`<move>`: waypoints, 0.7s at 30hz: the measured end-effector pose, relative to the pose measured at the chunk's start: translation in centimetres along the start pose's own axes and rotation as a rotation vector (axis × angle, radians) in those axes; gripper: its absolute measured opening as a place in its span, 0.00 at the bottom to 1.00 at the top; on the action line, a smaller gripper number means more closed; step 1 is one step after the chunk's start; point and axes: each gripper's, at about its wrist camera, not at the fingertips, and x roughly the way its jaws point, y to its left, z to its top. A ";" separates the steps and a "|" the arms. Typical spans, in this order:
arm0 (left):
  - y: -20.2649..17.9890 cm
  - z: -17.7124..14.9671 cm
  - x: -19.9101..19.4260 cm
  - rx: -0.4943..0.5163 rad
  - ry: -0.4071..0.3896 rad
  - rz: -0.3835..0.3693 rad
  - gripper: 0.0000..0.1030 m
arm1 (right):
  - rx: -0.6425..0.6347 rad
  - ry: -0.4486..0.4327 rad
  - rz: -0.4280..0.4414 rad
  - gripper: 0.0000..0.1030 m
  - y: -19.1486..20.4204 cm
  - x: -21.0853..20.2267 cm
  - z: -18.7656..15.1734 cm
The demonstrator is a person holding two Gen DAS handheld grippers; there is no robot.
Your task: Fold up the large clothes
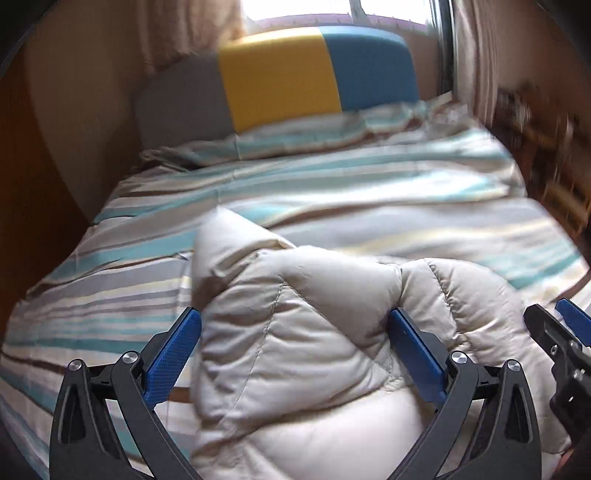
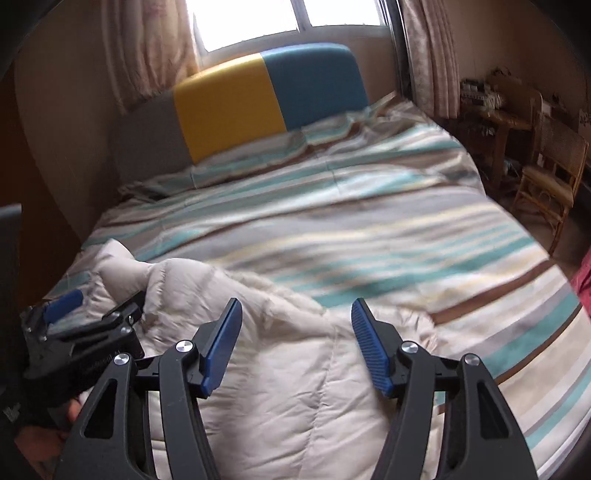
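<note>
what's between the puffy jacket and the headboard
Only striped bedding and a matching pillow lie between the cream jacket and headboard, per both wrist views.

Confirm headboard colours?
Headboard: grey, yellow and blue panels, side by side. Clearest in the right wrist view.

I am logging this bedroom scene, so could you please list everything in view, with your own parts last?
jacket: one, cream, quilted, bunched at the near edge of the bed
bedcover: one, striped teal, grey, cream and brown, over the bed
headboard: one, grey, yellow and blue panels, under the window
window: one, bright, behind the headboard
curtains: pale patterned, both sides of the window
chair: one, wicker, right of the bed
left tool: blue pads pressing a jacket fold
right tool: blue pads apart, above the jacket
</note>
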 end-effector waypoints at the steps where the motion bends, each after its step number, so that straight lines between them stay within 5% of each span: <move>1: -0.4 -0.4 0.8 0.013 0.001 -0.009 0.97 | 0.013 -0.004 -0.015 0.57 -0.5 0.7 -0.5; 13: -1.2 -2.2 1.9 0.032 -0.043 0.048 0.97 | -0.004 -0.025 -0.072 0.58 -0.9 3.0 -1.4; 21: 0.8 -8.2 -5.5 -0.018 -0.098 -0.107 0.97 | 0.039 -0.130 -0.023 0.70 -1.9 0.2 -1.8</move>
